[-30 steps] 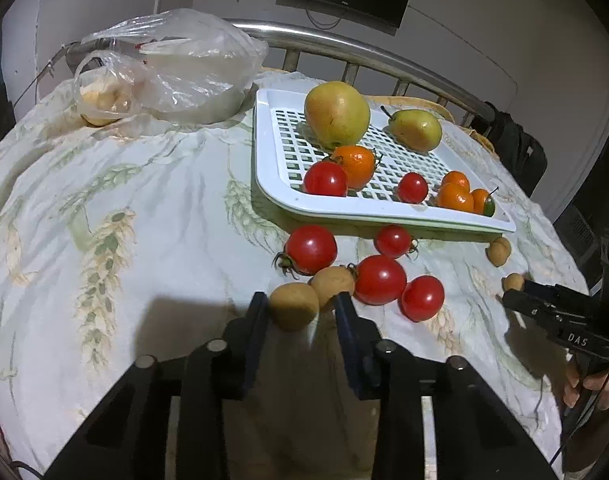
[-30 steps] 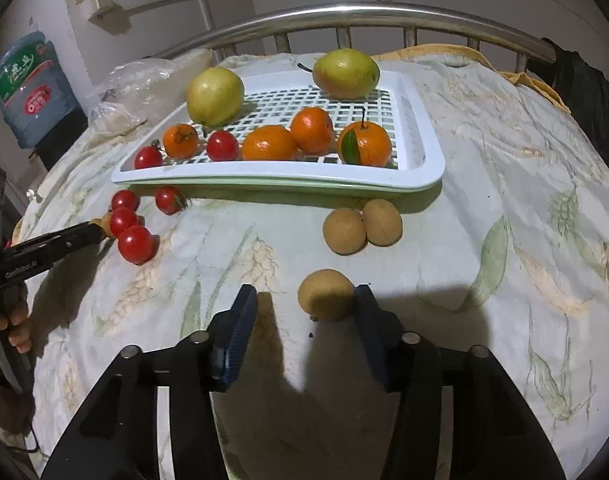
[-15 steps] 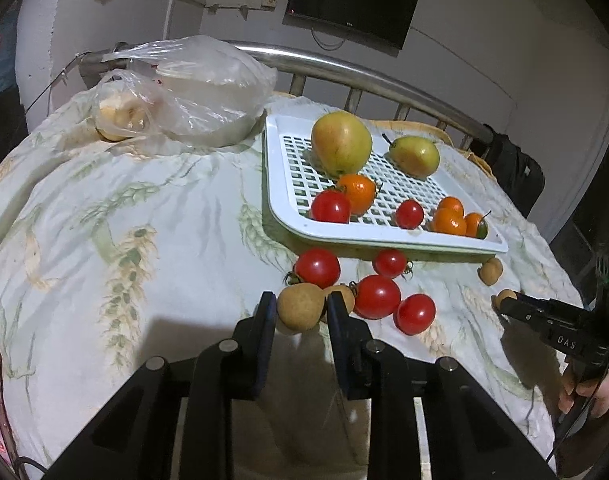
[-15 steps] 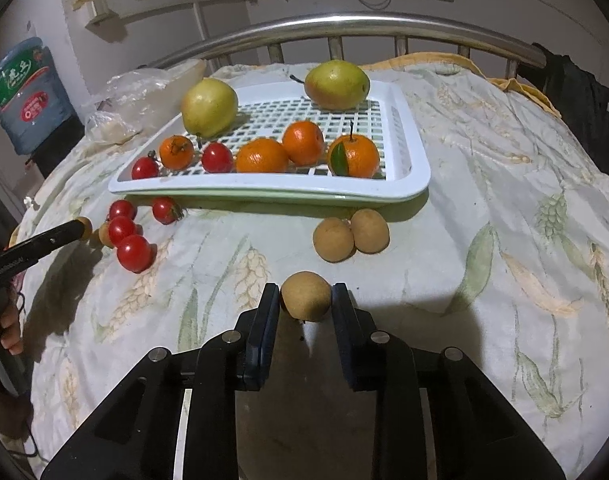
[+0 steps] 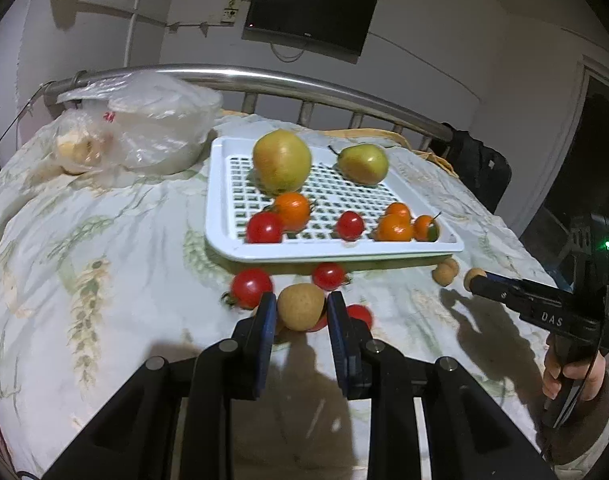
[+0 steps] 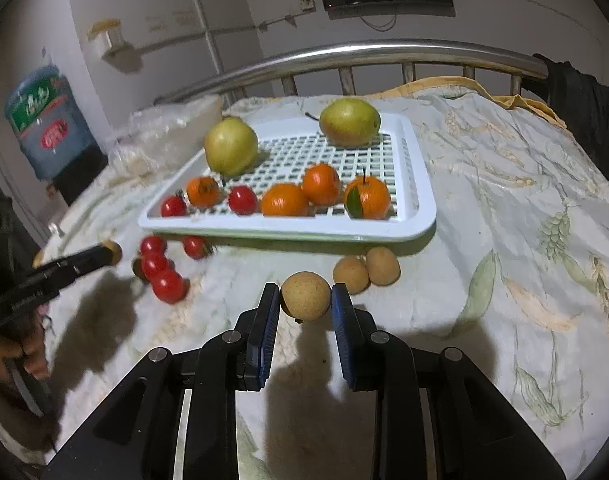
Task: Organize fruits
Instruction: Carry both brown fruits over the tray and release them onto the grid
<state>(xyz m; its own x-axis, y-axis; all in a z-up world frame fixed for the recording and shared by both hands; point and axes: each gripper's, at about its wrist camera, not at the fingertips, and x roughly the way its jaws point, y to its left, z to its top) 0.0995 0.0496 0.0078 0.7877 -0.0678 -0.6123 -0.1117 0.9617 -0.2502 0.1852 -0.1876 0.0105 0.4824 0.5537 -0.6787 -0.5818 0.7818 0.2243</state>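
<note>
My left gripper (image 5: 300,308) is shut on a tan longan (image 5: 300,306) and holds it lifted above the cloth, over the loose red tomatoes (image 5: 251,287). My right gripper (image 6: 305,298) is shut on another tan longan (image 6: 305,296), lifted in front of two loose longans (image 6: 366,271). The white slotted tray (image 5: 224,240) holds two pears, oranges and tomatoes; it also shows in the right wrist view (image 6: 420,200). Each gripper shows in the other's view, the right gripper (image 5: 478,280) and the left gripper (image 6: 108,254).
A plastic bag (image 5: 144,128) with fruit lies at the back left of the bed. A metal bed rail (image 5: 264,80) runs behind the tray. Loose tomatoes (image 6: 162,268) lie left of the tray front. A water jug (image 6: 44,120) stands beyond the bed.
Both grippers closed on a longan each and lifted them off the cloth. Both views have risen and tilted up.
</note>
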